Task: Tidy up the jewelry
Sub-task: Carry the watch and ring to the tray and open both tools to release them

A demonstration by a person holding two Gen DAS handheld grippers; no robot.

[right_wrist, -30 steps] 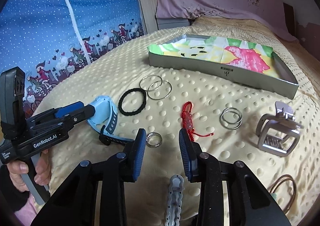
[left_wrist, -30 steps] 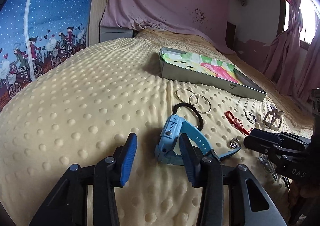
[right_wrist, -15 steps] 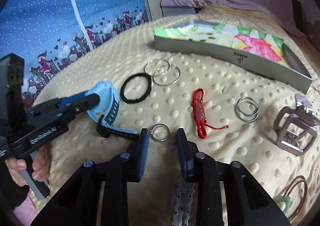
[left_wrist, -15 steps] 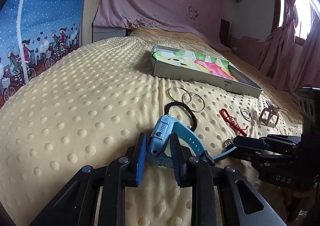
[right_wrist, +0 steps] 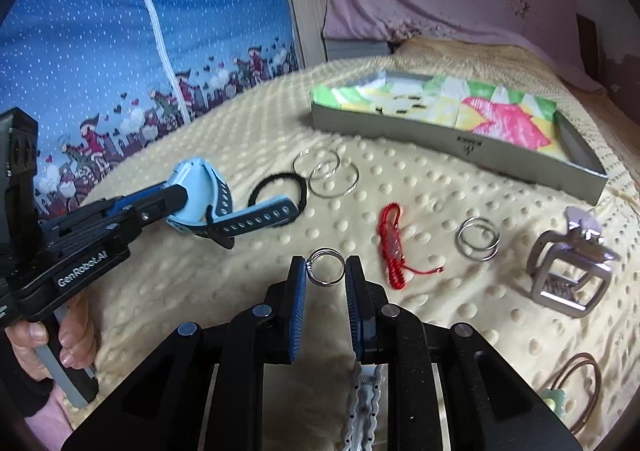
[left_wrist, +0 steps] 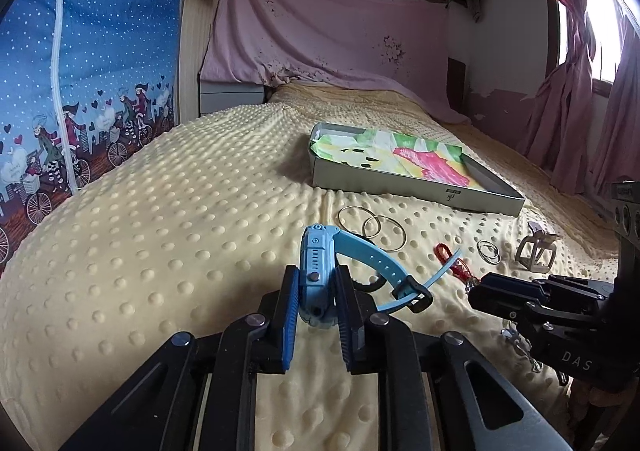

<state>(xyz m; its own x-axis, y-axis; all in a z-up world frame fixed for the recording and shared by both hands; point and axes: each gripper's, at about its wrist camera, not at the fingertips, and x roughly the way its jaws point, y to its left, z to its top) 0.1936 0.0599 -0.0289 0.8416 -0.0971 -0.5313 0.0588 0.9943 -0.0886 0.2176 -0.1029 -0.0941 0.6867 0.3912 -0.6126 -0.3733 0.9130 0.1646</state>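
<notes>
My left gripper (left_wrist: pixel 317 285) is shut on a light blue watch (left_wrist: pixel 320 271) and holds it lifted above the yellow blanket; it also shows in the right wrist view (right_wrist: pixel 200 197). My right gripper (right_wrist: pixel 325 271) is shut on a small silver ring (right_wrist: pixel 325 266) between its fingertips. A grey tray (right_wrist: pixel 400 131) lined with colourful paper lies at the back. Two thin hoops (right_wrist: pixel 330 175), a black hair tie (right_wrist: pixel 280 183), a red cord bracelet (right_wrist: pixel 392 247), a pair of silver rings (right_wrist: pixel 478 238) and a metal buckle (right_wrist: pixel 568 275) lie on the blanket.
A metal link band (right_wrist: pixel 362 411) lies under my right gripper. A brown hair tie with a green charm (right_wrist: pixel 576 391) lies at the right edge. A blue patterned curtain (left_wrist: pixel 80 71) hangs left; pink cloth (left_wrist: pixel 340 43) covers the back wall.
My left gripper closed on the blue watch and lifted it off the blanket. My right gripper moved forward and closed around the small silver ring.
</notes>
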